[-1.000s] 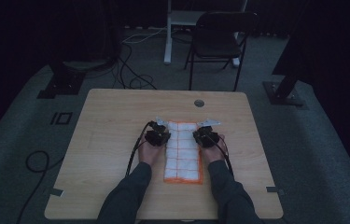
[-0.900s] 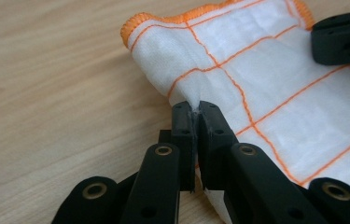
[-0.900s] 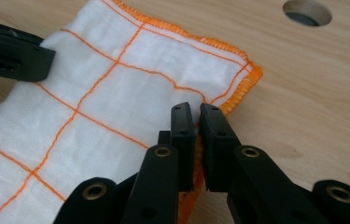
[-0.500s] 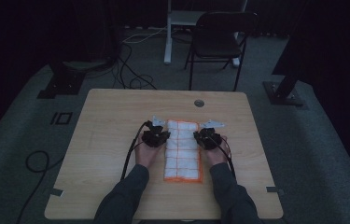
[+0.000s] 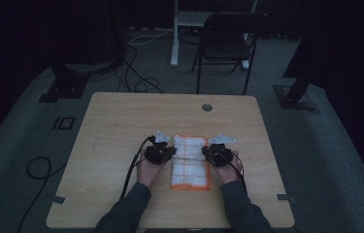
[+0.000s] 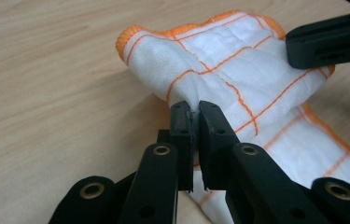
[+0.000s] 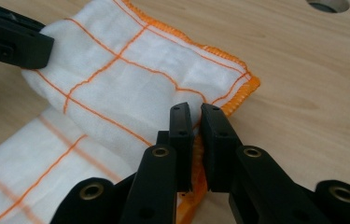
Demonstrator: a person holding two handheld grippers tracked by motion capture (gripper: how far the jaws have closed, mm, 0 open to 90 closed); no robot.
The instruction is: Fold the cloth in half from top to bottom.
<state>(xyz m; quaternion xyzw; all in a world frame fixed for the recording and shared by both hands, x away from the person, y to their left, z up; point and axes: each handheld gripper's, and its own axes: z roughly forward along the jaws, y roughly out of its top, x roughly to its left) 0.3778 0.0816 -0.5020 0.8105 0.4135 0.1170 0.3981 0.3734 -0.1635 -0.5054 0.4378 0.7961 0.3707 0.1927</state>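
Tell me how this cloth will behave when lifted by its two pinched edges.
The cloth looks thin and soft: it puckers where the left hand-held gripper pinches it, so it will probably sag between the grips. It likely weighs little. The right hand-held gripper holds near the orange hem, which probably gives a firmer grip.

Overhead view, 2 close cloth (image 5: 190,161)-facing views

desk (image 5: 121,126): light wood, rectangular, rounded corners | hole (image 5: 207,107): round, grey-rimmed, near the far edge, right of centre | cloth (image 5: 189,162): white with orange grid lines and orange hem, lying on the near middle of the top, long side running front to back, far part raised off the wood
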